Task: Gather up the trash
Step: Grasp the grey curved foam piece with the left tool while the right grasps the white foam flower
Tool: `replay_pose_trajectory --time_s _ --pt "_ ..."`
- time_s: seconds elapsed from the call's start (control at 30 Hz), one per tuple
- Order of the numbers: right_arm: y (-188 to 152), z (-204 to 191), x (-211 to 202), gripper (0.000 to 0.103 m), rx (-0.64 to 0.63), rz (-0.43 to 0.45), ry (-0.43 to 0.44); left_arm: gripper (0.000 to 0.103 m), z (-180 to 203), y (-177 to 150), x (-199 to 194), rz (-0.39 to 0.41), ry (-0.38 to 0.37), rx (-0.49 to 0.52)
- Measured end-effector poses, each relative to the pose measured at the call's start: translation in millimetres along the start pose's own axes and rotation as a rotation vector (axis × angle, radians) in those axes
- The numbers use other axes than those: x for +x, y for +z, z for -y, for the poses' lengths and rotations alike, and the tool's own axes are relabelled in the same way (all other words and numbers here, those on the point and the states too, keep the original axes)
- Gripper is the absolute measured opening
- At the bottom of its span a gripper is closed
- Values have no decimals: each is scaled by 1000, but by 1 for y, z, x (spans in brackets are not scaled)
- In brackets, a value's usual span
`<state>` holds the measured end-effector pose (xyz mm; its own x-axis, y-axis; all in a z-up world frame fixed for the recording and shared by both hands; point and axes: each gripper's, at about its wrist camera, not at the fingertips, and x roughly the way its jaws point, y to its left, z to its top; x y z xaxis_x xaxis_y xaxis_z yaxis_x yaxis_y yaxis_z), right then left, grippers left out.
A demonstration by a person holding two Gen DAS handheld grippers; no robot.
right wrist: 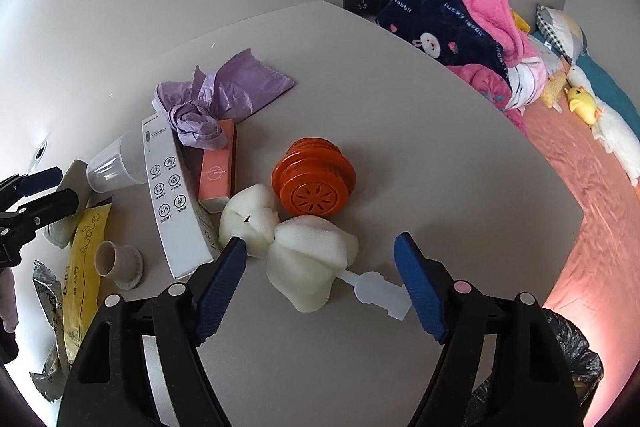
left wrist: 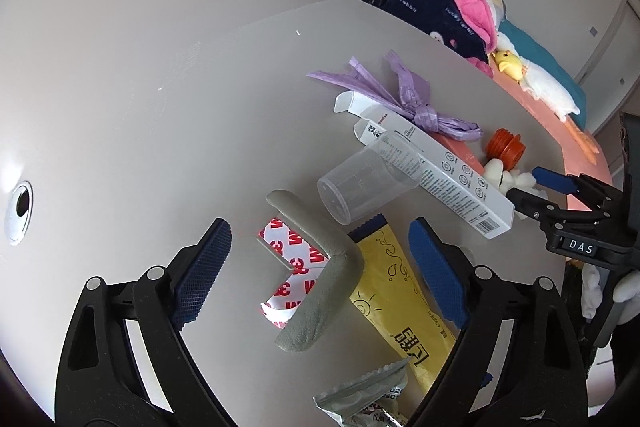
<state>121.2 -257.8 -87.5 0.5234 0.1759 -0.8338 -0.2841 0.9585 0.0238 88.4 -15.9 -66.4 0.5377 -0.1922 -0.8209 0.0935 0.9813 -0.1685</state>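
Trash is scattered on a white table (left wrist: pixel 160 107). My left gripper (left wrist: pixel 320 267) is open above a grey L-shaped foam corner guard (left wrist: pixel 320 267) with red-printed backing paper (left wrist: pixel 288 251); a yellow wrapper (left wrist: pixel 400 291) and a clear plastic cup (left wrist: pixel 360 187) lie beside it. My right gripper (right wrist: pixel 320 279) is open around white foam pieces (right wrist: pixel 308 259) with a translucent plastic tab (right wrist: pixel 380 291). An orange plastic spool (right wrist: pixel 314 179) sits just beyond. The right gripper also shows at the right edge of the left wrist view (left wrist: pixel 536 187).
A long white box (right wrist: pixel 172 203), a pink box (right wrist: pixel 218 167), a purple plastic bag (right wrist: pixel 224 95), a small beige cup (right wrist: pixel 116 259) and a silver snack wrapper (left wrist: pixel 360 395) lie on the table. A black-lined bin (right wrist: pixel 572 359) stands at lower right. A bed with blankets and toys (right wrist: pixel 460 27) borders the table.
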Motion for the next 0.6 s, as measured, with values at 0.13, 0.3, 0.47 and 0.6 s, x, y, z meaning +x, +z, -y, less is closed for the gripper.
replay_pose_trajectory --time_s 0.13,0.3,0.47,0.6 --pt "0 -5 2 56 -16 -16 32 67 -5 0 11 -27 8 -16" --pt "-2 -10 0 43 -28 -26 31 57 -9 -4 15 -34 18 -29" --pt "-3 -8 -6 37 31 -25 58 56 -14 -4 13 -51 -4 -52" --pt "-3 -7 -18 36 61 8 72 55 -14 -5 10 -53 -13 -59"
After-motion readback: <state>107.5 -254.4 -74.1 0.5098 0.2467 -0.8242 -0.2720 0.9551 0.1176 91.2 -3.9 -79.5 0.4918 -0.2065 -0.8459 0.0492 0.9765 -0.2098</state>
